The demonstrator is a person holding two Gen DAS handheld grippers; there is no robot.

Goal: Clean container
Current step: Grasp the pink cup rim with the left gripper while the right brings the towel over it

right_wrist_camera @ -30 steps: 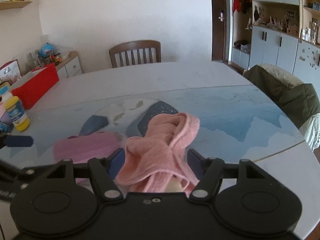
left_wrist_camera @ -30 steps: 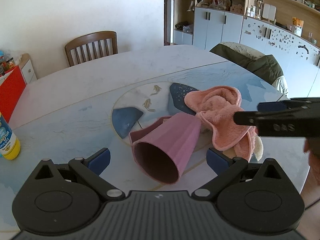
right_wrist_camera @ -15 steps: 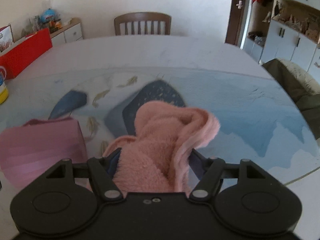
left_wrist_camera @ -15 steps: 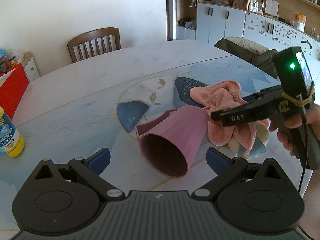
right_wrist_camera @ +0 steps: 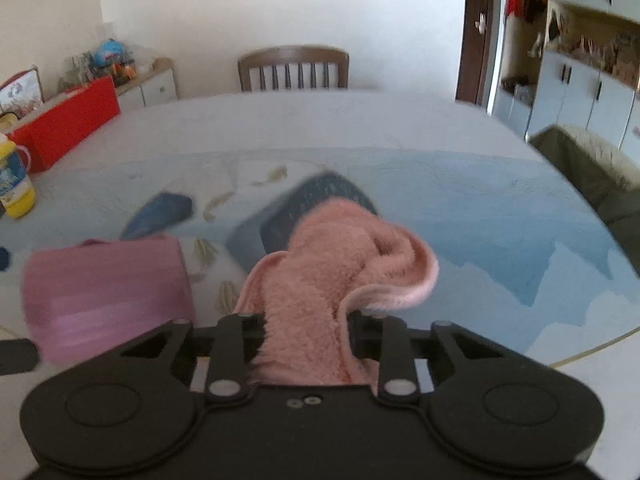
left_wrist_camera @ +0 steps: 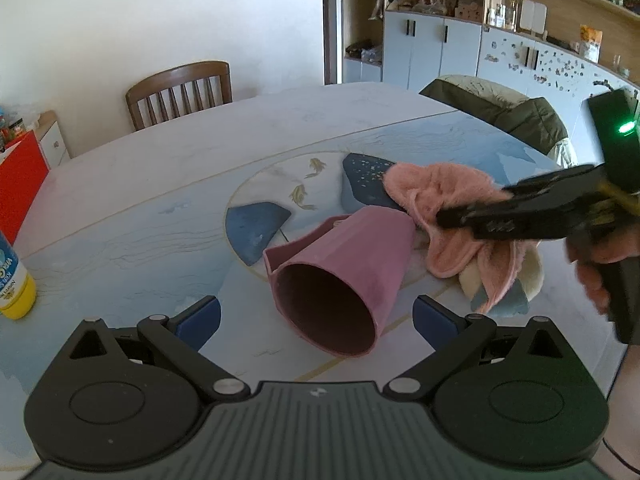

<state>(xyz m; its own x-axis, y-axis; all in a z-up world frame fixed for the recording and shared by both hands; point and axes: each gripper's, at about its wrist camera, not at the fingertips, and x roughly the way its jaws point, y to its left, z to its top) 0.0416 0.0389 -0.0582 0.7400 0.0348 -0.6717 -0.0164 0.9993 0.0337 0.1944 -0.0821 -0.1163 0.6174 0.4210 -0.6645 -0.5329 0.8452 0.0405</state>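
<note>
Right up close, the left gripper [left_wrist_camera: 316, 314] sits low over the table [left_wrist_camera: 160, 184] with its jaws spread wide and nothing between them. The mouth of the pink cup [left_wrist_camera: 340, 280] lies just ahead of them, facing the left camera. The cup is on its side, handle on the far-left edge, resting on the painted roundel of the table. So the container is not held yet, and in my judgement that is the first thing to fix: bring those blue fingertips [left_wrist_camera: 198, 316] either side of the rim and close on the wall near the mouth, firmly enough that a push from the cloth won't roll it.

Just past the cup, the right gripper [left_wrist_camera: 452, 216] comes in from the right, clamped tight on the pink cloth [left_wrist_camera: 448, 200]. From the right wrist view the cloth [right_wrist_camera: 316, 280] bunches thick between the closed fingers and flops forward in a loose fold, with the cup [right_wrist_camera: 108, 292] off to the left, near but apart. A person's hand [left_wrist_camera: 600, 268] grips the handle. Good practice here, I'd say: steady the cup first, then feed the loose fold into the opening rather than the gripper's hard tips, and wipe with a twist around the inner wall.

Further back, a yellow bottle [left_wrist_camera: 14, 280] stands at the left edge, well clear. A wooden chair [left_wrist_camera: 180, 88] sits beyond the table.
</note>
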